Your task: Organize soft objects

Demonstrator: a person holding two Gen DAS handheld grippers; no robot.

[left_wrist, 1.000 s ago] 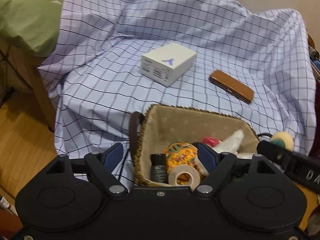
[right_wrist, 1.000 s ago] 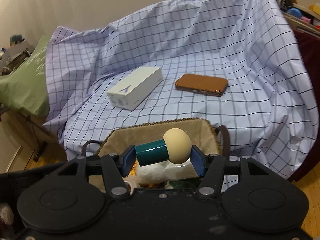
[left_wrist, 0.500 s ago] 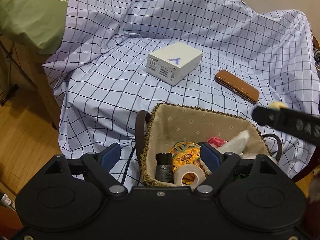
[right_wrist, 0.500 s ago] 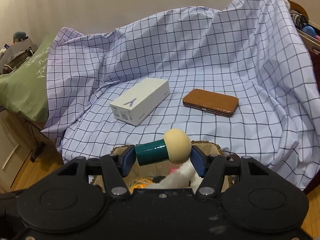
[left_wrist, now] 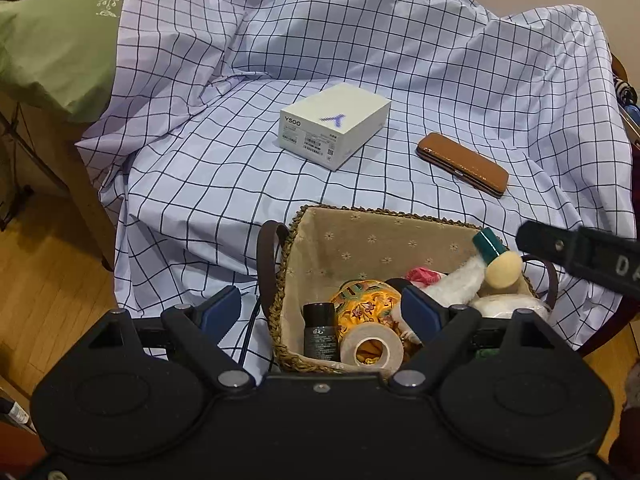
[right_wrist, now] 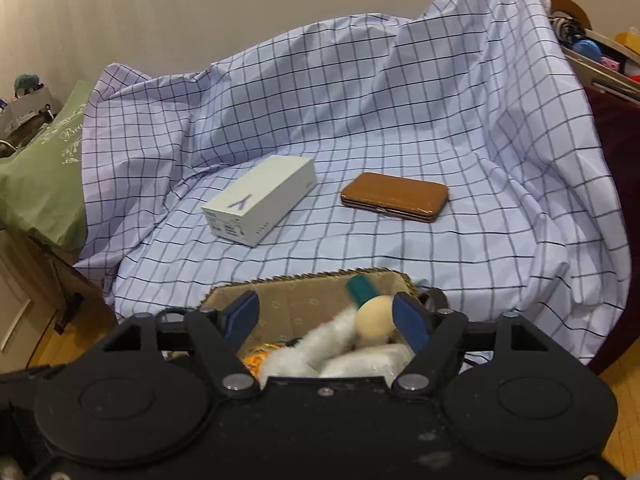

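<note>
Right gripper [right_wrist: 326,322] tilted down over the basket [right_wrist: 304,300], jaws opening.
The sponge brush [right_wrist: 370,312] lies free between its fingers, resting on white fluff [right_wrist: 316,344] inside the basket. Left gripper [left_wrist: 324,312], also angled down, is spread wide and empty at the basket's near-left corner.

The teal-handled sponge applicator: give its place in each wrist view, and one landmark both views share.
Left wrist: the sponge applicator lies at the basket's far right corner, right of centre, on white fluff.
Right wrist: it sits low, just right of centre, between the right gripper's opening jaws, clear of both pads.
Shared landmark: the white box.
</note>
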